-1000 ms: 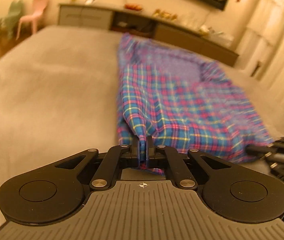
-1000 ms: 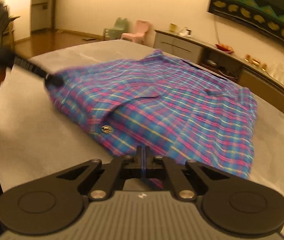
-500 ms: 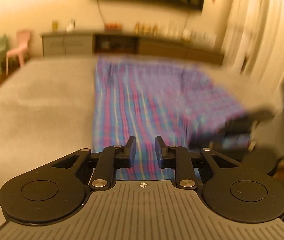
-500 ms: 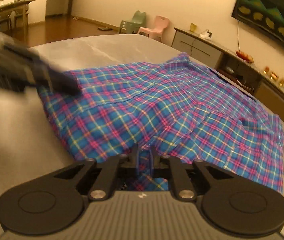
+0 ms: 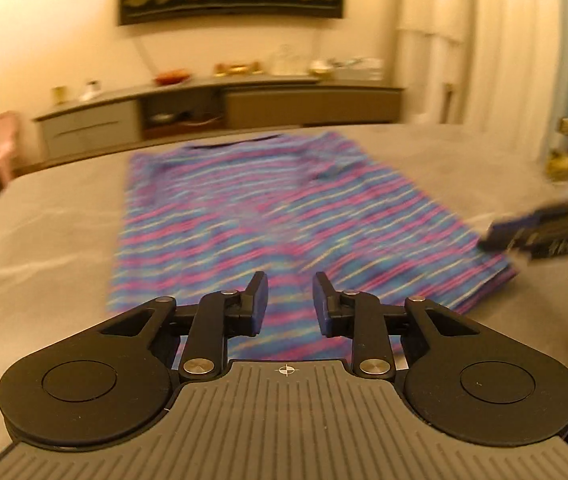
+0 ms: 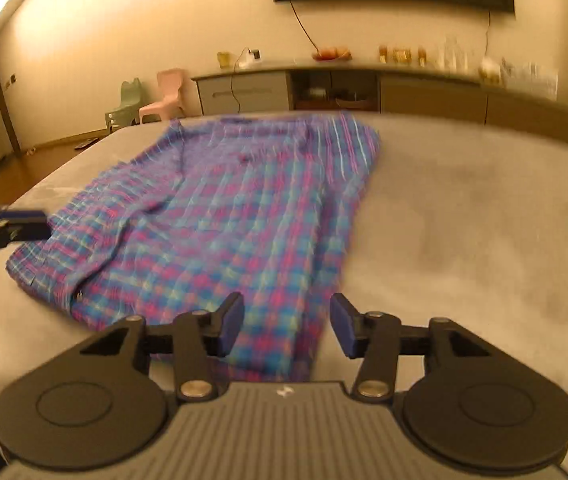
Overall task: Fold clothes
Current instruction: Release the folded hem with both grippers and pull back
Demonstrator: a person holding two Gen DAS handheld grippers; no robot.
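Black linkage grippers, blue-padded fingers (image 5: pixel 255 306) (silver pivot screws), ribbed grey housings with round black caps.

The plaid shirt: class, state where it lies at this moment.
In both wrist views the plaid shirt lies flat on the grey bed, just ahead of each hand-held gripper, with the long sideboard against the wall beyond it.

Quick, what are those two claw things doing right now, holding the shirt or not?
Left gripper: jaws apart and opening, holding nothing; the plaid shirt lies flat on the grey surface.
Right gripper: jaws apart and opening, holding nothing.
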